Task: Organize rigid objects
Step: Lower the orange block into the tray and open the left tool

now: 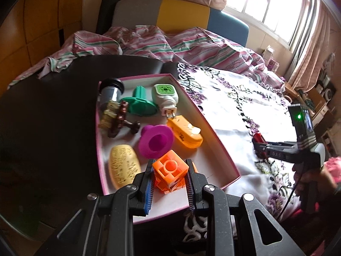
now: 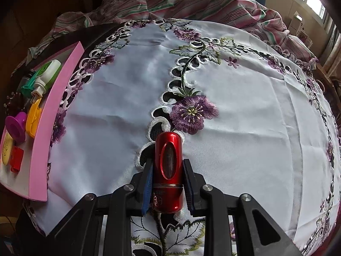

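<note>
Left gripper [image 1: 170,178] clamps an orange plastic cube [image 1: 170,173] over the pink-walled cardboard box [image 1: 215,137]; right gripper [image 2: 168,183] grips a red metal cylinder [image 2: 168,170] above the embroidered white cloth [image 2: 245,106]. Risk, IMO: dropped w/o care, cube hits magenta plastic funnel [image 1: 155,140].

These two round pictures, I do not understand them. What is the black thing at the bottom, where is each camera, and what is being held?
No robot: a person holds tongs in each hand, each with a camera looking along its fingers. The left view shows the left tongs shut on an orange cube over a pink box holding a purple funnel, a yellow soap-like bar and other small things. The right view shows the right tongs shut on a red metal cylinder above the flowered white tablecloth.
</note>
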The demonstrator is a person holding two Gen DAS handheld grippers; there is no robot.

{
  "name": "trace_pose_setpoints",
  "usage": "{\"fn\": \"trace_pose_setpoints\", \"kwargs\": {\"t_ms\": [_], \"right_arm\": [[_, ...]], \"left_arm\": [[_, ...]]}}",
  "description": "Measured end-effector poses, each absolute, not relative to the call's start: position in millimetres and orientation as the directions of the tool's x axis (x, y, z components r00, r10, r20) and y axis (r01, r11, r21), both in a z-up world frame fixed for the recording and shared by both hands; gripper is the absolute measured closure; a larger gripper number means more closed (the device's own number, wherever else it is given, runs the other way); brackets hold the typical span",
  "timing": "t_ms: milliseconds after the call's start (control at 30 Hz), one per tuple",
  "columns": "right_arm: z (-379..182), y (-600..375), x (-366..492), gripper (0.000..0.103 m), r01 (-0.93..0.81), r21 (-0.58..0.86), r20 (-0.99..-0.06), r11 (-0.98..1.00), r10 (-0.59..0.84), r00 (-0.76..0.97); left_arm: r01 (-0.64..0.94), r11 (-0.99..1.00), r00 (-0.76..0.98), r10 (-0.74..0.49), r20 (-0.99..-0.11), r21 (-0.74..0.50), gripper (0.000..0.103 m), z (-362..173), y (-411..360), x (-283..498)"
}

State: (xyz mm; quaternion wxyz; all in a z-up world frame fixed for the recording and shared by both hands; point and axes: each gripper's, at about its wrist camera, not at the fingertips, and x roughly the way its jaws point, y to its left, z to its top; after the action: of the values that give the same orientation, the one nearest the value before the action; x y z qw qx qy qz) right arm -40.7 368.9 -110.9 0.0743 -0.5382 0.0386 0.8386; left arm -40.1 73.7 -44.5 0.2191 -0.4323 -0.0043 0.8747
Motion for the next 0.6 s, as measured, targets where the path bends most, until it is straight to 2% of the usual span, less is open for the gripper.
{"fn": "trace_pose_setpoints", "kwargs": {"t_ms": [167,400,467,567,600], "right_arm": [[-111,368,-40,0.077,-0.165,-0.019,-0.908,-0.986,0.086,-0.41],[-111,368,-41,0.077,-0.165,-0.019,-0.909,-0.986,0.086,-0.409],[-111,368,-41,0.077,-0.164,-0.019,-0.909,-0.986,0.086,-0.408],[-110,368,-41,0.077,-0.165,-0.017,-0.909,-0.986,0.084,-0.408],[-110,368,-41,0.077,-0.165,-0.018,-0.909,-0.986,0.084,-0.408]], "left_arm": [[-0.376,-0.898,-0.49,0.402,-0.774,-0.229,0.077,-58,84,-58],[-0.418,-0.892,-0.49,0.383,-0.783,-0.174,0.076,-70,99,-62],[-0.415,-0.89,-0.477,0.39,-0.787,-0.19,0.072,-72,98,-63],[-0.388,-0.9,-0.488,0.383,-0.785,-0.198,0.057,-74,90,-61],[-0.378,-0.907,-0.499,0.371,-0.783,-0.189,0.056,-74,86,-60]]}}
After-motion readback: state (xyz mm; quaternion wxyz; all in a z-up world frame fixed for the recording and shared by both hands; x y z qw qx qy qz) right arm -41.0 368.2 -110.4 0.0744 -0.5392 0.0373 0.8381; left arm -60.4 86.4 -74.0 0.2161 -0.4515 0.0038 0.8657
